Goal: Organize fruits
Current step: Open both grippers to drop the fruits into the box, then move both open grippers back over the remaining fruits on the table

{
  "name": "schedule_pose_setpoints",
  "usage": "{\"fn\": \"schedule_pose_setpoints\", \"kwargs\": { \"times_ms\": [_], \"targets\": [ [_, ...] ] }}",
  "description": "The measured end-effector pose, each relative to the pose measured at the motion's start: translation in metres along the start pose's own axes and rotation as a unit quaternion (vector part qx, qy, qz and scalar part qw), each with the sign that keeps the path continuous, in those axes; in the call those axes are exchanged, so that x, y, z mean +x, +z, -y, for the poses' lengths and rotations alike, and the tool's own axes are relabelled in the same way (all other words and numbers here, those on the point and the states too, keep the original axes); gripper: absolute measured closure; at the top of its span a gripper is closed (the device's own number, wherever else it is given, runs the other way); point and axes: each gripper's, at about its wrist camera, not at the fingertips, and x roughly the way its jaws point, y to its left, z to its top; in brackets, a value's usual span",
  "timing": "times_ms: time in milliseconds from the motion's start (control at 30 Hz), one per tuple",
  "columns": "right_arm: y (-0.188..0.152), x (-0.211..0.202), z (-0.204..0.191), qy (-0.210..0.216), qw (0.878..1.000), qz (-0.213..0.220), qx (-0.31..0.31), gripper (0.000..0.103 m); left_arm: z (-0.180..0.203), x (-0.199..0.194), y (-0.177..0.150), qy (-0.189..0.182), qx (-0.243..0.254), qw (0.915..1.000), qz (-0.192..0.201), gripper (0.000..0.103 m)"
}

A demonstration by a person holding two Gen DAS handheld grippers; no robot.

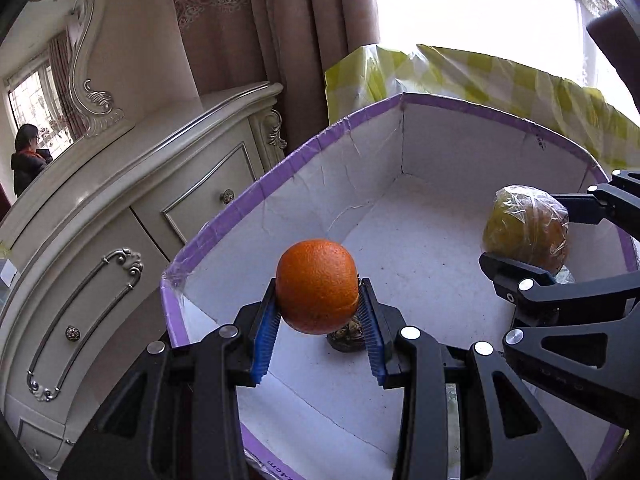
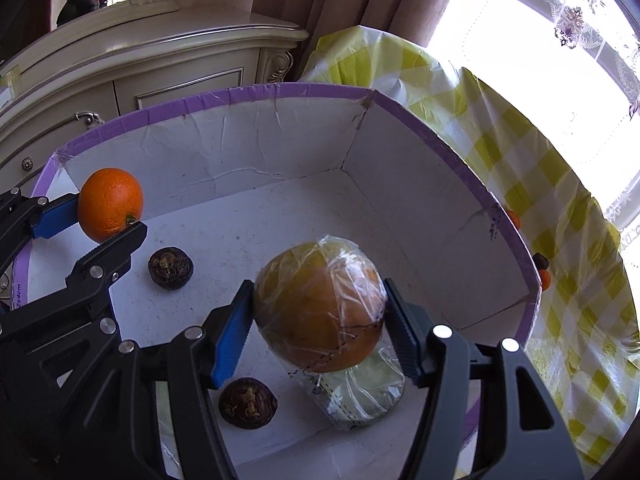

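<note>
Both fruits hang inside the walls of the white box (image 2: 304, 148) with the purple-taped rim, so the coming move turns on what lies straight below each one. The left gripper (image 1: 318, 312) is clamped on the orange (image 1: 317, 285), its blue pads pressing the fruit's two sides, and holds it above the box floor toward the near-left corner. In the left wrist view a dark round fruit (image 1: 347, 336) sits on the floor right under and just behind the orange; in the right wrist view that same fruit lies a little to the right of it. The right gripper (image 2: 320, 316) is closed on the film-wrapped fruit (image 2: 320, 304), a yellow-orange ball in clear plastic, held over the middle-right of the box. Under it a loose tail of wrapping (image 2: 360, 392) reaches the floor, and a second dark fruit (image 2: 247, 402) lies near-left of it, just beside the left finger. Neither held fruit appears to rest on the floor yet. Probably each should be lowered onto bare floor: the orange toward the left wall, clear of the dark fruit, and the wrapped one toward the far-right corner.
</note>
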Motion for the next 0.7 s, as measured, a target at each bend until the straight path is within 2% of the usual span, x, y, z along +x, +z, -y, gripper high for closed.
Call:
{"fn": "schedule_pose_setpoints", "kwargs": {
  "times_ms": [133,233,333,400,433,467,533,567,700],
  "targets": [
    [0.0,0.002,0.002,0.006,1.0,-0.008,0.006,0.037,-0.001,0.0,0.002,-0.008,0.002,1.0,-0.002,0.066],
    [0.001,0.0,0.004,0.003,1.0,0.0,0.011,0.033,-0.002,0.001,0.003,-0.011,-0.005,0.9999,-0.006,0.061],
    [0.0,0.0,0.007,0.003,1.0,-0.002,0.022,0.031,-0.005,-0.001,0.006,0.008,-0.012,0.9999,0.005,0.049],
    [0.001,-0.001,0.011,0.006,0.999,-0.001,0.033,0.028,-0.009,-0.005,0.008,0.037,-0.017,0.999,0.016,0.035],
    [0.0,0.0,0.012,0.007,0.999,-0.003,0.035,0.027,-0.012,-0.008,0.009,0.052,-0.025,0.998,0.026,0.024],
    [0.0,-0.001,0.012,0.008,0.999,-0.002,0.035,0.025,-0.016,-0.011,0.009,0.053,-0.029,0.9976,0.035,0.021],
    [0.0,-0.003,0.011,0.005,0.999,0.006,0.035,0.022,-0.021,-0.013,0.012,0.049,-0.035,0.9974,0.039,0.02],
    [0.0,-0.005,0.011,0.005,0.999,0.011,0.036,0.022,-0.022,-0.014,0.012,0.054,-0.038,0.997,0.041,0.016],
    [-0.001,-0.01,0.012,0.009,0.998,0.032,0.047,0.019,-0.027,-0.015,0.012,0.052,-0.051,0.9964,0.044,0.016]
  ]
}}
